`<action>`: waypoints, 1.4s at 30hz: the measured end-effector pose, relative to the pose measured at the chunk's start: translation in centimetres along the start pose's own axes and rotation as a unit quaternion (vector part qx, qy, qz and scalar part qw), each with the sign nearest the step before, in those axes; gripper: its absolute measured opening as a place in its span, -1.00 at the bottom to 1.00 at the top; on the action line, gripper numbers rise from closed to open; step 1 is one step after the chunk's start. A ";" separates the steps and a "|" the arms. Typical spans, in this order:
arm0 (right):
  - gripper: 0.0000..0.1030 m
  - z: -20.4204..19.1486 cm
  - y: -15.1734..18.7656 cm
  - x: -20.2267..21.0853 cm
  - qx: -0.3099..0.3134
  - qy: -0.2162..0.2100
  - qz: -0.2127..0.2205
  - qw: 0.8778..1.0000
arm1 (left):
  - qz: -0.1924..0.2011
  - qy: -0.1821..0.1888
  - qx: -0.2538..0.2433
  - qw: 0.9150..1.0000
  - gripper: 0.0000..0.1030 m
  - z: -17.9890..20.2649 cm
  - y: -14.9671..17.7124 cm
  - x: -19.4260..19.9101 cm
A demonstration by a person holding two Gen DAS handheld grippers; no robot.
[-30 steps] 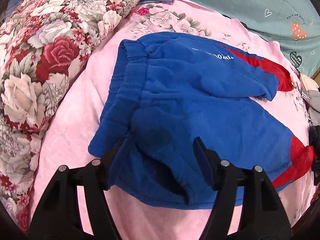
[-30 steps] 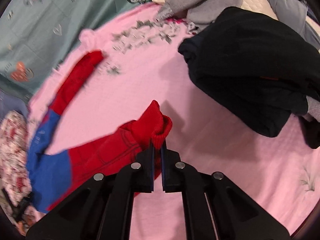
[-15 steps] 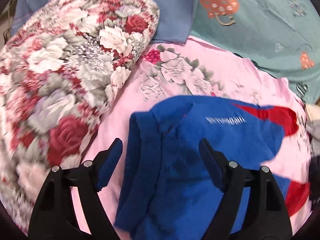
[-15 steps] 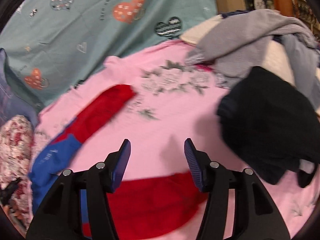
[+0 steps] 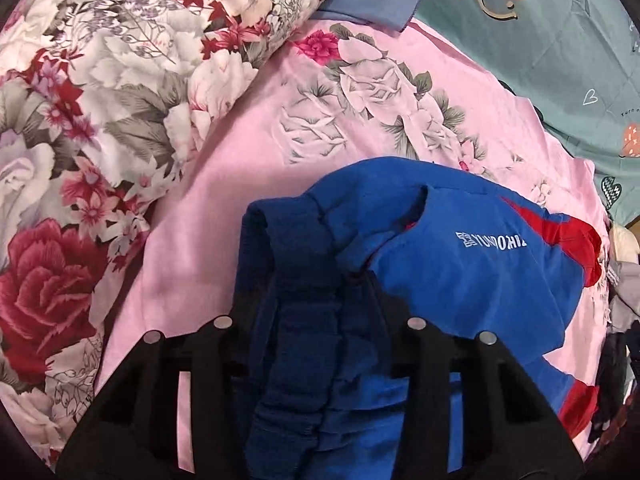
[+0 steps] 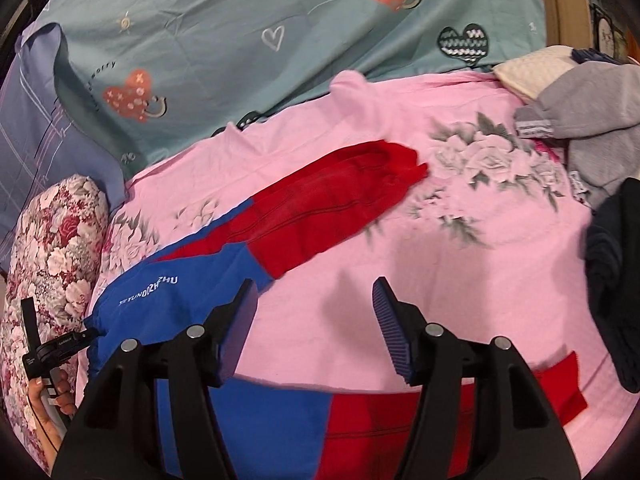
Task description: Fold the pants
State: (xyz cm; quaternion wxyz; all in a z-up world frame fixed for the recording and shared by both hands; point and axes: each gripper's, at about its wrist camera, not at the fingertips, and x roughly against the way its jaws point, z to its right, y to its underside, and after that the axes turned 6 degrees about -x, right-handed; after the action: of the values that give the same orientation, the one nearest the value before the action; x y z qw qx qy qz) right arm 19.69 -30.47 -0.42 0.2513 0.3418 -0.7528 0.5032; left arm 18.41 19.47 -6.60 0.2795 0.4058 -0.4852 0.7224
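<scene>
As the pants (image 5: 460,272) are soft, limp fleece, the bunched near waistband (image 5: 296,320) is straddled by the left gripper (image 5: 316,304), its closure hidden, the right gripper (image 6: 316,312) spread empty.

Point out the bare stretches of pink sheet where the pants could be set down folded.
Bare pink sheet lies between the far red leg and the near leg, ahead of the open right gripper. Another patch sits between the floral pillow and waistband. It is crowded by the dark clothes pile.

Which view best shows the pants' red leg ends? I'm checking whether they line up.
The right wrist view: both red leg ends lie spread on the pink sheet. The left wrist view shows mostly the blue waistband.
</scene>
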 end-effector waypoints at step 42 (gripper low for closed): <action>0.00 10.5 -6.1 -8.9 -0.090 0.204 -0.025 0.975 | 0.072 -0.081 -0.043 0.993 -0.07 2.1 0.2 0.6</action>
State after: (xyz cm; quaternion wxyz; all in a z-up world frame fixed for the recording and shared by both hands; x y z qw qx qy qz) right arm 29.76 -39.49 -7.13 0.4418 0.2271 -0.7189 0.4862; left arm 18.59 17.44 -5.82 0.2040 0.4149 -0.5651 0.6833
